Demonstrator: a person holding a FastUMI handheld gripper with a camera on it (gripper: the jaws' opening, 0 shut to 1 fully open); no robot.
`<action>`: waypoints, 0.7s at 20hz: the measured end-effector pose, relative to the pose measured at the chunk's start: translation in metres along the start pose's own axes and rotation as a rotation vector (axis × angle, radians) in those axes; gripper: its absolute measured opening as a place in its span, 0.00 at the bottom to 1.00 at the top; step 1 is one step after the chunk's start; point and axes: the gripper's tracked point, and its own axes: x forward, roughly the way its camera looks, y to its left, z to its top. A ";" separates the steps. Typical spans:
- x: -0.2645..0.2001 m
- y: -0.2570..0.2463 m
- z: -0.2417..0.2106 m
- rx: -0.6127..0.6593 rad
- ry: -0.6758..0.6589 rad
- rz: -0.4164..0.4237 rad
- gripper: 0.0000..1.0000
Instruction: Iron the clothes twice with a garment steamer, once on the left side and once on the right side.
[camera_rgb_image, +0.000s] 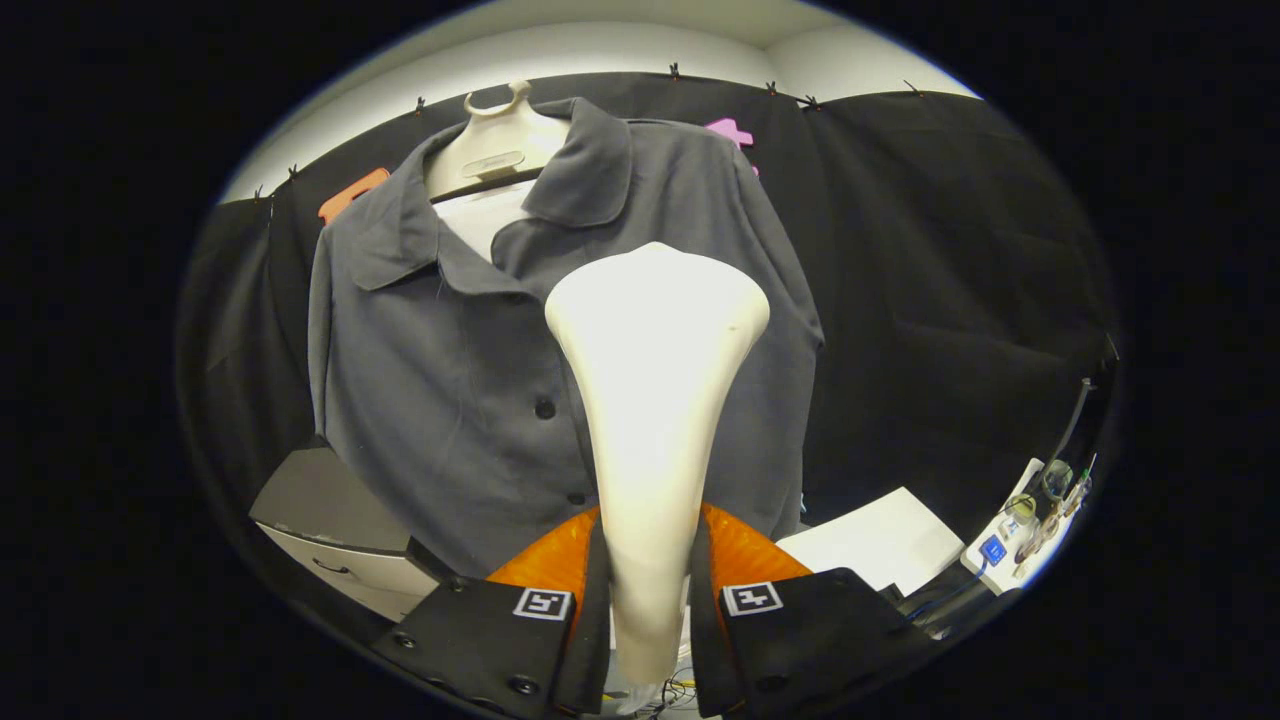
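White steamer (655, 400) clamped in gripper (648, 585), against grey shirt (450, 400).

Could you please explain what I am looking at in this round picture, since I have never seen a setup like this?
The picture comes from a fisheye camera mounted on a handheld two-finger gripper, looking forward along its fingers, which show at the bottom. A person carries this tool; there is no robot arm.

The fingers are closed on the handle of a white garment steamer, whose wide head points up and away, in front of the clothing.

Beyond the steamer hangs a grey button-up shirt on a pale hanger form, in front of the booth's black cloth wall.

Lower down, beside the shirt, stands a cabinet with a drawer. On the other side lie a white sheet or board and a power strip with plugs.

The steamer head sits ahead of the shirt front; whether it touches the fabric I cannot tell.
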 end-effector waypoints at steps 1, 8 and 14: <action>0.001 -0.004 0.008 -0.007 -0.011 0.000 0.41; 0.031 -0.012 0.039 0.007 -0.052 0.011 0.41; 0.055 -0.011 0.052 0.002 -0.050 0.020 0.41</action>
